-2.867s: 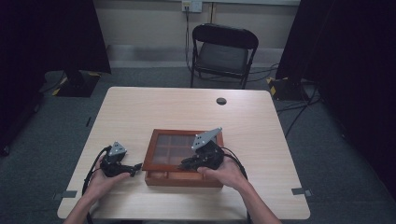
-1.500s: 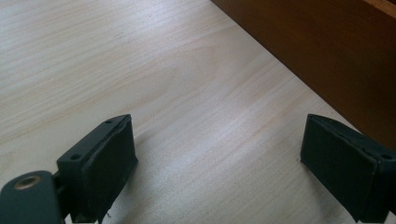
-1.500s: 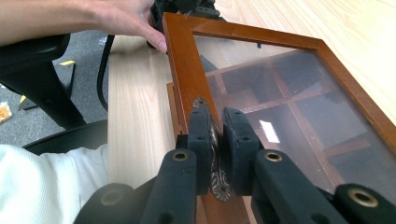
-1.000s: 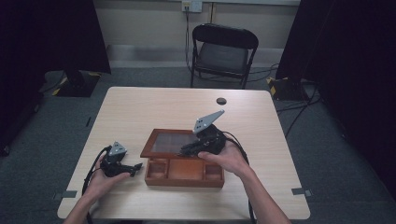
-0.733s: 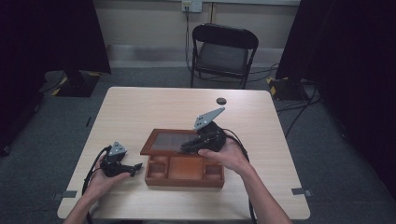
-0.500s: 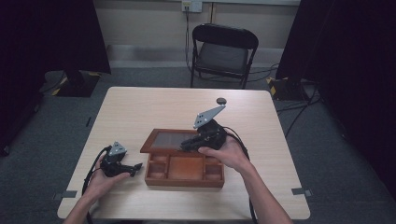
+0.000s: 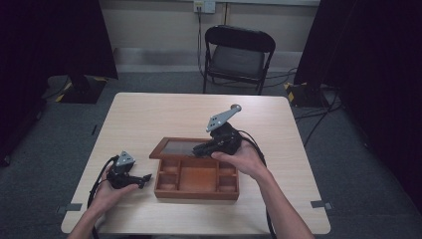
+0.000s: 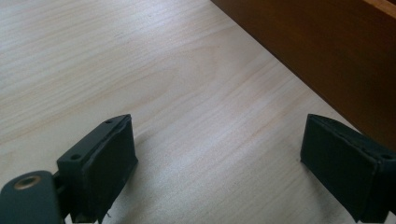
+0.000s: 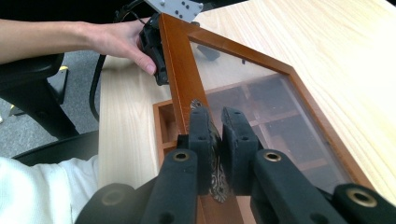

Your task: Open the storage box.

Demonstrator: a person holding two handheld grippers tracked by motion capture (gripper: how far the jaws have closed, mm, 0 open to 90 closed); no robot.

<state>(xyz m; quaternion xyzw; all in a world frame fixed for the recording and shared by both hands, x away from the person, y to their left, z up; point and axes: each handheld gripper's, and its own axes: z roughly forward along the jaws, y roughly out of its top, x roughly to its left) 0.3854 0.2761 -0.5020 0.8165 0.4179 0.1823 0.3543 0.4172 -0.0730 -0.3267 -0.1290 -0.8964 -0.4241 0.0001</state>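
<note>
On the worktop (image 7: 149,114) near the person's edge sat a wooden box (image 7: 196,181), its glass lid (image 7: 175,148) raised and tilted back. At the lid's front edge the right tool (image 9: 216,135) was clamped on its ornate metal clasp (image 9: 215,175). Just left of the box, the left tool (image 8: 219,158) rested with jaws apart, holding nothing.

I am lifting the glass lid (image 7: 175,148) of the wooden box (image 7: 196,191) with my right gripper (image 7: 201,148), which is pinching the ornate metal clasp (image 9: 215,184). The lid is now standing tilted up toward the table's far edge, baring the compartments, and my right hand (image 7: 244,158) is riding higher and farther from the near edge.
</note>
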